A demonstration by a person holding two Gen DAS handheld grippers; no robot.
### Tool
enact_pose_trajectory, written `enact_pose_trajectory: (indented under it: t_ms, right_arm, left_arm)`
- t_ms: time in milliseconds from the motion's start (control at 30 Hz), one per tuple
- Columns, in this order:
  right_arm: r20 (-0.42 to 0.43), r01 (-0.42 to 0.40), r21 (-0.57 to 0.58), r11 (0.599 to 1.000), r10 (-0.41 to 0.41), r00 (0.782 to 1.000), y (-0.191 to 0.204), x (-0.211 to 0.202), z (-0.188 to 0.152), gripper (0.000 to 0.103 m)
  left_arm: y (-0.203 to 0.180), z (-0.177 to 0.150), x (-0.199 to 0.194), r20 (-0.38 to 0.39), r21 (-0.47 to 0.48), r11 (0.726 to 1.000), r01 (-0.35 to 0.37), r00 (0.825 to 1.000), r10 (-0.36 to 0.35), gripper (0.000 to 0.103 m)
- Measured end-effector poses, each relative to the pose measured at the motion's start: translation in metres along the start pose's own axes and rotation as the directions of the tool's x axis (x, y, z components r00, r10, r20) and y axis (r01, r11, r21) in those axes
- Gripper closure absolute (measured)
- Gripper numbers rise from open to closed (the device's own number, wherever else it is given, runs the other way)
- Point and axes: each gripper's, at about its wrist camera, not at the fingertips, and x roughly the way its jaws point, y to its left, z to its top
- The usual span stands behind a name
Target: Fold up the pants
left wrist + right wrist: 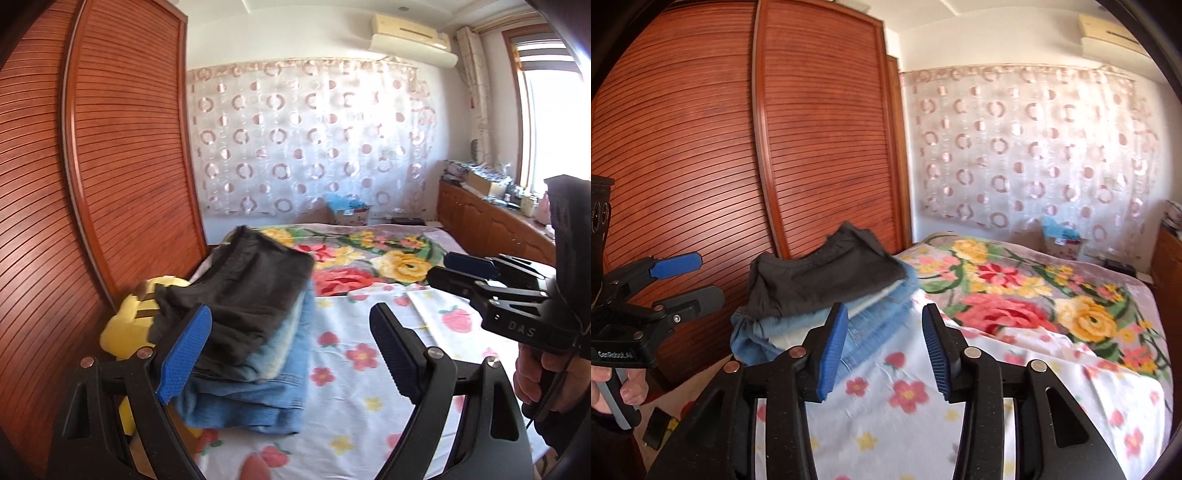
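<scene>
A folded pair of dark grey pants (251, 288) (827, 273) lies on top of folded blue jeans (258, 384) (798, 325), stacked at the left edge of the bed beside the wardrobe. My left gripper (291, 314) is open wide just short of the stack. Its left finger overlaps the pile in the left wrist view, and nothing is pinched. My right gripper (885, 312) is open over the flowered sheet, right of the stack, with nothing between its pads. Each gripper also shows in the other's view: the right gripper (441, 267) and the left gripper (709, 277), both hand-held.
A yellow plush toy (129, 325) sits against the stack's left side. The slatted wooden wardrobe (110, 147) stands close on the left. A floral blanket (369, 258) covers the far half of the bed. A low wooden cabinet (480, 218) runs along the right wall.
</scene>
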Motion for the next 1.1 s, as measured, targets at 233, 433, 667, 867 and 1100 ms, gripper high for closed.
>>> enact_pose_trajectory:
  t_ms: [233, 433, 667, 867, 1100]
  right_arm:
    - [0.032, 0.11, 0.022, 0.994, -0.11, 0.993, 0.011, -0.067, -0.013, 0.049]
    - [0.054, 0.218, 0.057, 0.974, -0.221, 0.974, 0.033, -0.12, -0.026, 0.044]
    - [0.075, 0.319, 0.08, 0.944, -0.325, 0.943, 0.074, -0.161, -0.033, 0.041]
    - [0.077, 0.366, 0.121, 0.923, -0.377, 0.923, 0.103, -0.178, -0.042, 0.04]
    - [0.063, 0.406, 0.168, 0.898, -0.421, 0.905, 0.136, -0.202, -0.066, 0.04]
  left_arm:
    - [-0.037, 0.002, -0.009, 0.008, 0.002, 0.996, 0.084, 0.996, -0.084, 0.015]
    - [-0.073, 0.002, -0.022, 0.024, 0.047, 0.993, 0.105, 0.994, -0.106, 0.015]
    - [-0.098, 0.0, -0.044, 0.038, 0.07, 0.988, 0.138, 0.989, -0.141, 0.015]
    - [-0.107, -0.003, -0.065, 0.046, 0.072, 0.985, 0.154, 0.986, -0.158, 0.015]
    - [-0.111, -0.013, -0.081, 0.049, 0.089, 0.986, 0.139, 0.988, -0.144, 0.015]
